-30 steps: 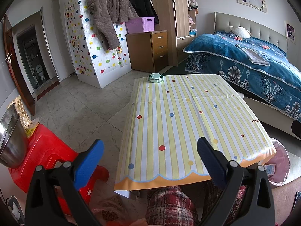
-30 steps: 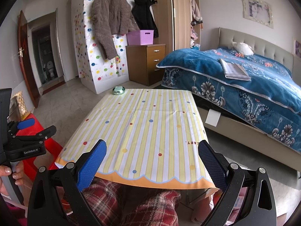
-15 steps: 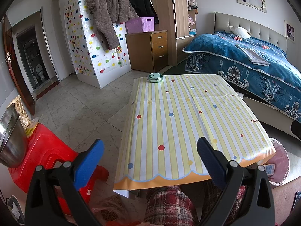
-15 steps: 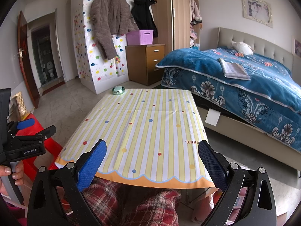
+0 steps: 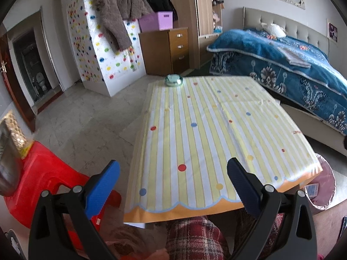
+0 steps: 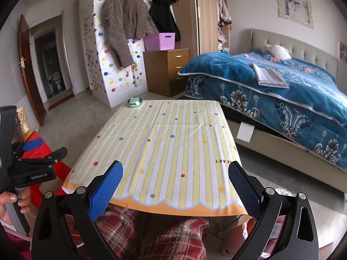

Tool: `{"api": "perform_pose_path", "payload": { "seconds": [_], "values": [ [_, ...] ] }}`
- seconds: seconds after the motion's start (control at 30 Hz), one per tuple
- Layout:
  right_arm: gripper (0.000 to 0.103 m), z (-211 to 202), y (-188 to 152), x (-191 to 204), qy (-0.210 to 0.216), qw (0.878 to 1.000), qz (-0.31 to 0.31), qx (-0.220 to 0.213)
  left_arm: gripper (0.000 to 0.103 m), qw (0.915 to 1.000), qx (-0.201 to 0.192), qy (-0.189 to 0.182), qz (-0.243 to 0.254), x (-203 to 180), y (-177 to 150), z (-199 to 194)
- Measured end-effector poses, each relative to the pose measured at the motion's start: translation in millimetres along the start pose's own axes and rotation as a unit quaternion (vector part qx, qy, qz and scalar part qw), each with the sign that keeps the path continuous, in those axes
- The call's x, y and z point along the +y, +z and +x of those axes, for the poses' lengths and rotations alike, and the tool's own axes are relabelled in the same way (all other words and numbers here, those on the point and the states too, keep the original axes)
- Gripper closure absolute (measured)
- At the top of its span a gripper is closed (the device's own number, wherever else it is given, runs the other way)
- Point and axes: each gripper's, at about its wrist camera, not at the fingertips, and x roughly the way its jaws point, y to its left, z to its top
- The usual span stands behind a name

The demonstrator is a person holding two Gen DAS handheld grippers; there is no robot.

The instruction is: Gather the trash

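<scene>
My left gripper point(image 5: 173, 186) is open and empty, held above the near left edge of a table with a yellow striped, dotted cloth point(image 5: 212, 130). My right gripper point(image 6: 175, 186) is open and empty above the near edge of the same table point(image 6: 173, 143). A small round green shiny object point(image 5: 174, 80) sits at the table's far left corner; it also shows in the right wrist view point(image 6: 135, 102). A pink-lined trash bin point(image 5: 325, 186) stands on the floor right of the table, with a blue and white packet point(image 5: 311, 189) in it. The left gripper also shows from the side in the right wrist view point(image 6: 39, 151).
A red plastic stool point(image 5: 43, 179) with a metal bowl point(image 5: 6, 169) stands left of the table. A bed with a blue blanket point(image 6: 282, 86) lies to the right. A wooden drawer unit point(image 6: 167, 71) and a dotted partition with coats point(image 6: 117, 60) stand behind. My plaid-trousered legs point(image 6: 169, 234) are under the table edge.
The left wrist view has shifted slightly; both grippers stay open and empty. Nothing on the table has moved.
</scene>
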Motion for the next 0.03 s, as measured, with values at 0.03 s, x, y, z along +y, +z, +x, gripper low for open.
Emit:
{"api": "perform_pose_path", "payload": {
  "seconds": [0.03],
  "values": [
    [0.007,1.8,-2.2,-3.4,-0.002,1.000,0.002,0.000,0.007,1.0000,0.003,-0.006,0.002,-1.2,1.2,10.3]
  ]
}}
